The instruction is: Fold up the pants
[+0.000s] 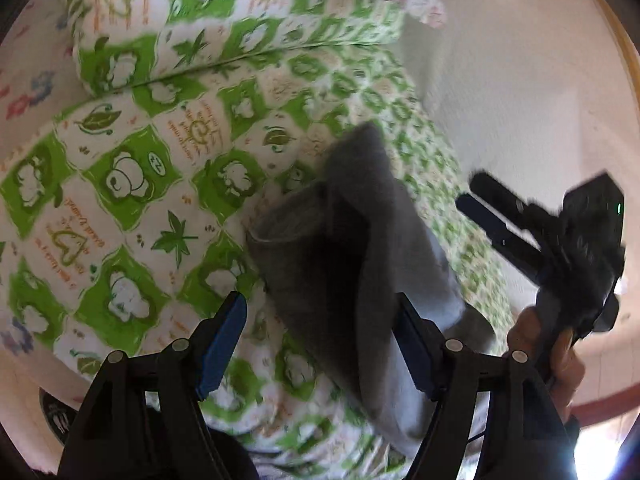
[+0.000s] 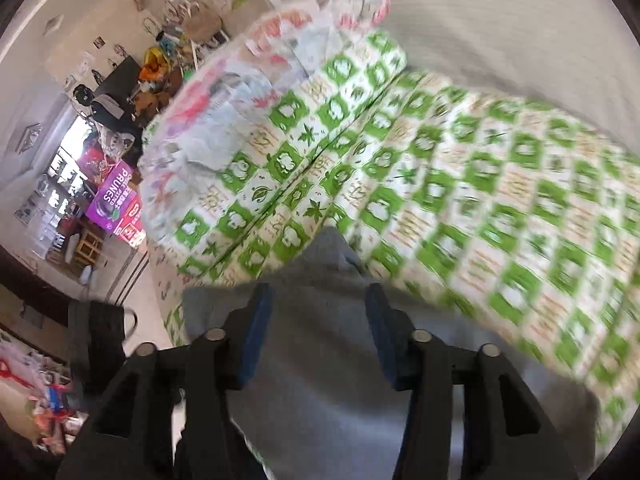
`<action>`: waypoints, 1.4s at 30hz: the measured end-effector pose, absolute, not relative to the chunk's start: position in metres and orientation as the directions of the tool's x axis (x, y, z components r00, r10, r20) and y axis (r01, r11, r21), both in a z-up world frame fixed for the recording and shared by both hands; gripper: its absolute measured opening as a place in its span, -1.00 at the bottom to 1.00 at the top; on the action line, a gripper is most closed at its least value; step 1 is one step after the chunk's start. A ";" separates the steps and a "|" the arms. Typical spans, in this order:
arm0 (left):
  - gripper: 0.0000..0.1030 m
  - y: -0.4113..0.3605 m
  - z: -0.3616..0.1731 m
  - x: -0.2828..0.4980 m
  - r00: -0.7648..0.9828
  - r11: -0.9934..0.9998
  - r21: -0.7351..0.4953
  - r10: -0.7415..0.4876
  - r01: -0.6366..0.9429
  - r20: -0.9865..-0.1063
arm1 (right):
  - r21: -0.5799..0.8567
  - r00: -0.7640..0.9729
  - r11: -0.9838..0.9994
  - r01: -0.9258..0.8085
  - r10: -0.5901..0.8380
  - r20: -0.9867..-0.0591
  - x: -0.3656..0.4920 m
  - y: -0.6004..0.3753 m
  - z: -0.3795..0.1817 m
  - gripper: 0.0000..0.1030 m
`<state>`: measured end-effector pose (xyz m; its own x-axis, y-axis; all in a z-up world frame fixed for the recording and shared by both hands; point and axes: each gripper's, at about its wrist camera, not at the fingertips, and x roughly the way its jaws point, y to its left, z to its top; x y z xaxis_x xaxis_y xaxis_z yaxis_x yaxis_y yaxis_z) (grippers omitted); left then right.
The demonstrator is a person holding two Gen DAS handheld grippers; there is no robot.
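Note:
The grey pants point(image 1: 320, 240) lie folded into a narrow bundle on the green-and-white patterned bed cover point(image 1: 132, 184). My left gripper point(image 1: 320, 300) stands open just above the bundle's near part, its blue pads wide apart and pressing on nothing. To the right, my right gripper point(image 1: 470, 191) is held in a hand, off the cloth and over the bed's edge. In the right wrist view the right gripper point(image 2: 318, 292) is open above the grey pants point(image 2: 340, 380), and nothing is pinched between its pads. Both views are blurred.
A pillow point(image 1: 192, 28) in the same green print lies at the back of the bed, with a floral blanket point(image 2: 240, 80) beside it. A plain wall point(image 1: 520, 80) runs along the right. Left of the bed is a cluttered room with a purple box point(image 2: 114, 196).

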<state>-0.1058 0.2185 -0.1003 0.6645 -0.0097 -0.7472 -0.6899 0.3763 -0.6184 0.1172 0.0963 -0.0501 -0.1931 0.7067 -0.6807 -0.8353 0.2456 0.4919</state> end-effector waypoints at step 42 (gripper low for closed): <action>-0.18 0.160 -0.028 -0.112 0.740 0.661 -0.491 0.148 -0.567 -0.656 | 0.383 -0.009 0.387 -0.839 0.693 -0.721 0.139 -0.006 -0.050 0.06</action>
